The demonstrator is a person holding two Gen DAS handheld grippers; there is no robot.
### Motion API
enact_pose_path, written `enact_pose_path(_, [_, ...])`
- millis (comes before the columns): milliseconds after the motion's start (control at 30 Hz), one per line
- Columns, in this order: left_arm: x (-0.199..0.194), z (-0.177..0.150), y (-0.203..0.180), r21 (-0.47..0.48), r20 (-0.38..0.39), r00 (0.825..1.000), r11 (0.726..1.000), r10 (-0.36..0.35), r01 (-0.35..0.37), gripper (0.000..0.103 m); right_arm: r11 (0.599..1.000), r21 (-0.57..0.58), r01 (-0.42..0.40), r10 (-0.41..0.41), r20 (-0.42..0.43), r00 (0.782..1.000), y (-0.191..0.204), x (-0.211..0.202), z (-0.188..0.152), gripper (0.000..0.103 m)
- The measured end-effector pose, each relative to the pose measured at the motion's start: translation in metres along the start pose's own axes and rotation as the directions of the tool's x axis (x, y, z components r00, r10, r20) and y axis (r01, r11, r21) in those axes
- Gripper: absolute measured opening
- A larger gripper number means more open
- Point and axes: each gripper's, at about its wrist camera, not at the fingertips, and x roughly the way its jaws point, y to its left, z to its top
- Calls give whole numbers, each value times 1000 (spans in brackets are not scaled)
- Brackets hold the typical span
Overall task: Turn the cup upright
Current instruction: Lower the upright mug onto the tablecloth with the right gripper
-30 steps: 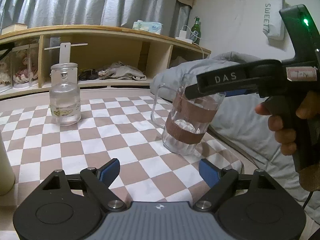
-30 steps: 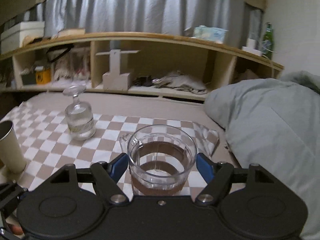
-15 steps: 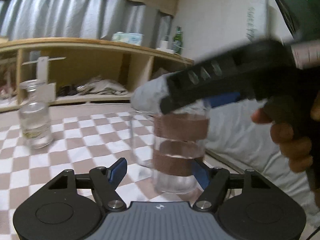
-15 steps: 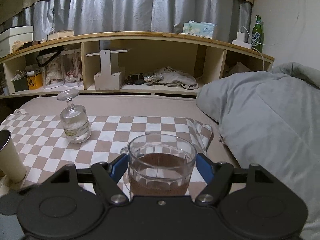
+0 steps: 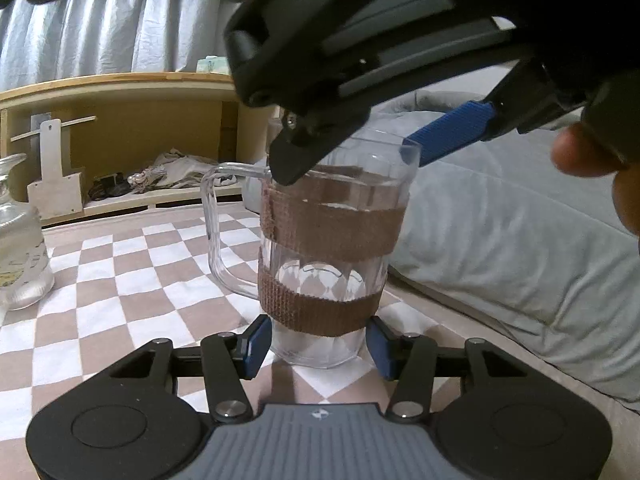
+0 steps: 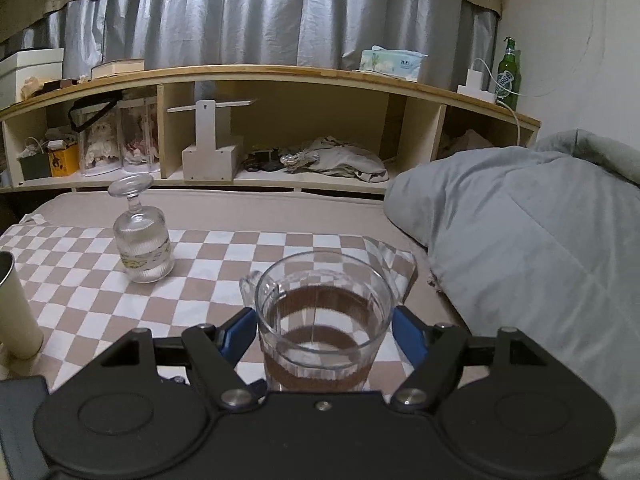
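The clear handled cup (image 5: 328,264) stands on the checkered cloth (image 5: 132,292), close to the cloth's edge on the side of the grey duvet (image 5: 512,240). Its long axis runs vertical, mouth up and base flat on the cloth, with the handle pointing away from the duvet toward the glass bottle (image 5: 20,256), so the flip itself looks done. The right gripper (image 6: 324,332) reaches in from above the cup, one blue finger on each side of the rim; from the left wrist view its far pad (image 5: 448,136) seems to meet the rim, but whether the fingers are clamped or just freed I cannot tell. Holding high at the rim probably serves to steady the cup as it settles. The left gripper (image 5: 316,344) sits low in front of the cup, fingers spread apart and flanking the base with small gaps, likely a guard against tipping on soft bedding
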Motion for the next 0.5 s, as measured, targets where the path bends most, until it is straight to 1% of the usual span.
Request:
enact_pose_path(133, [2, -2, -3, 26, 6, 1000, 1000, 6, -6, 53, 1000, -6, 14, -14, 0, 1000, -1, 5, 0, 75])
enact_pose_path(267, [4, -2, -1, 9, -3, 1000, 1000, -3, 3, 53, 1000, -7, 19, -19, 2, 1000, -1, 8, 1, 75])
enact_pose_path(433, [-1, 4, -2, 14, -3, 1000, 1000, 0, 0, 54, 1000, 9, 19, -19, 5, 1000, -3, 9, 1, 76])
enact_pose_path(500, [-4, 6, -3, 12, -7, 1000, 1000, -2, 2, 54, 999, 25, 20, -21, 21, 1000, -5, 7, 1, 82])
